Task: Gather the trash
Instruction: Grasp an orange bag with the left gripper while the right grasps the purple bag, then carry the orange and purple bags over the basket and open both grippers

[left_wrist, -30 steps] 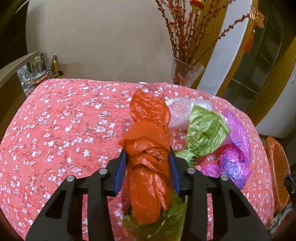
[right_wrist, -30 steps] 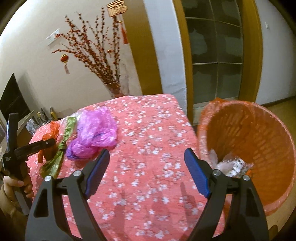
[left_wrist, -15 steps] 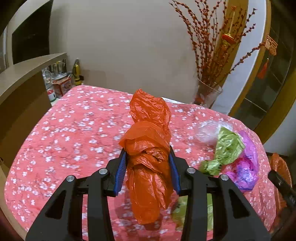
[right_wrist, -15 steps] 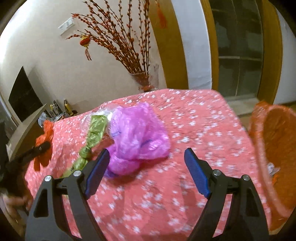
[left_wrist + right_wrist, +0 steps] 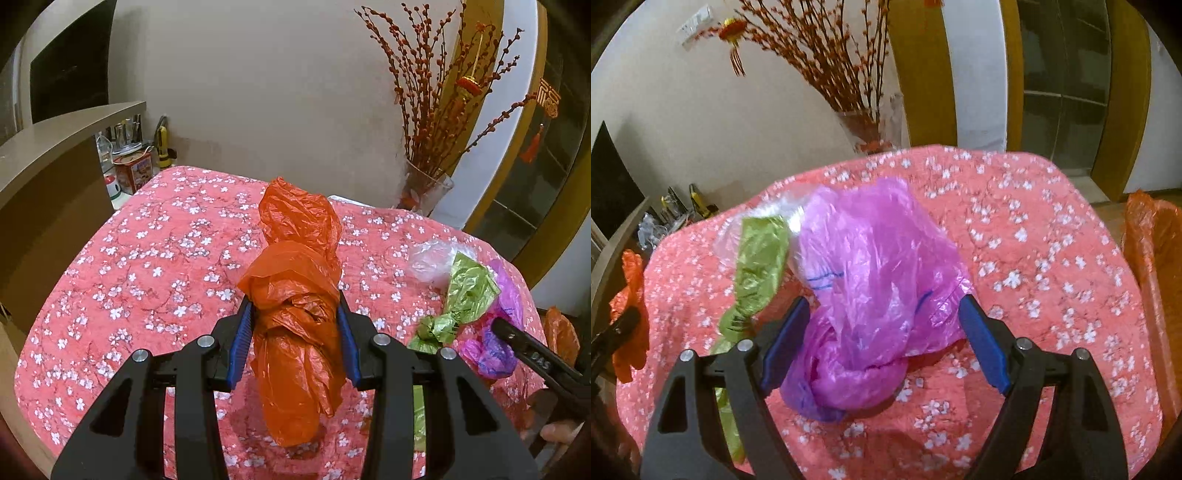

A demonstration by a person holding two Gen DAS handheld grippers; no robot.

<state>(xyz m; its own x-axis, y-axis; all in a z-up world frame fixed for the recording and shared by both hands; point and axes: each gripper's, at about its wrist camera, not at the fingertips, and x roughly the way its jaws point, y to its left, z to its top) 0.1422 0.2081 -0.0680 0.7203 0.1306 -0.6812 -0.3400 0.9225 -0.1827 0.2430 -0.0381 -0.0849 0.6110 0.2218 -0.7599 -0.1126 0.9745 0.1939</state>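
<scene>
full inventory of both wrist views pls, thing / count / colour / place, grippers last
orange plastic bag: 1, orange, clamped between the left gripper's pads, above the table
purple plastic bag: 1, purple-pink, on the table between the right gripper's open fingers
green plastic bag: 1, yellow-green, on the table touching the purple bag
clear plastic bag: 1, transparent, behind the green bag
tablecloth: 1, red with white blossoms, covering the table
trash basket: 1, orange, beside the table's edge
vase of red branches: 1, clear glass, far table edge by the wall
tin: 1, red, on the side shelf
left gripper: black with blue pads, shut on the orange bag
right gripper: black with blue pads, open
</scene>
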